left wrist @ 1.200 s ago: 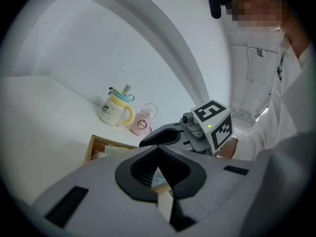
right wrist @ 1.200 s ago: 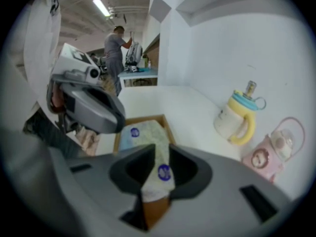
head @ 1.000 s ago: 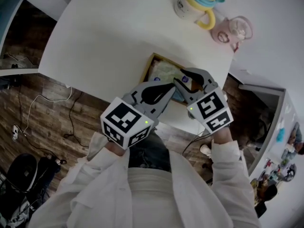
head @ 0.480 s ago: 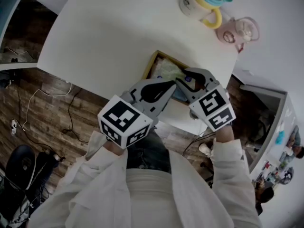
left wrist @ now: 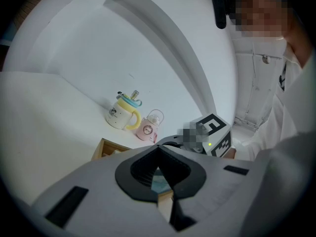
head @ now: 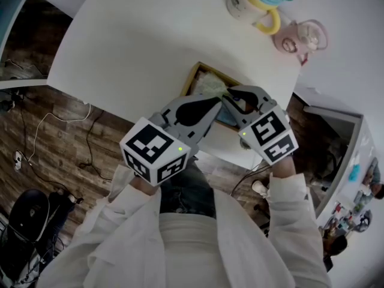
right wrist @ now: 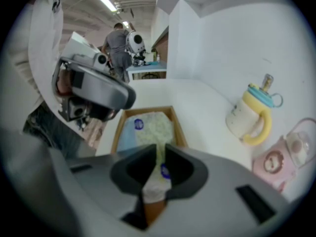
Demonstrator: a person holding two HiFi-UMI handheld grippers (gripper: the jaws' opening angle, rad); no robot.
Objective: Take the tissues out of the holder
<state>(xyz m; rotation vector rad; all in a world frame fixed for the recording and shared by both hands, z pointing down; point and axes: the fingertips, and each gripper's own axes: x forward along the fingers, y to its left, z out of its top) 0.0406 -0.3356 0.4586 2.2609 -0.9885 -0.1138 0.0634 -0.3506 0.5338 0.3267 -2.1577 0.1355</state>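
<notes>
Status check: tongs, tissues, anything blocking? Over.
Right tongs closing on edge of tissue pack. Left tongs shut, empty, alongside. Pack lies in wooden holder. Yellow-handled cup and pink cup stand apart, nothing blocking.

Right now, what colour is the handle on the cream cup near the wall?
The cup's handle is yellow; the right gripper view shows it best.
</notes>
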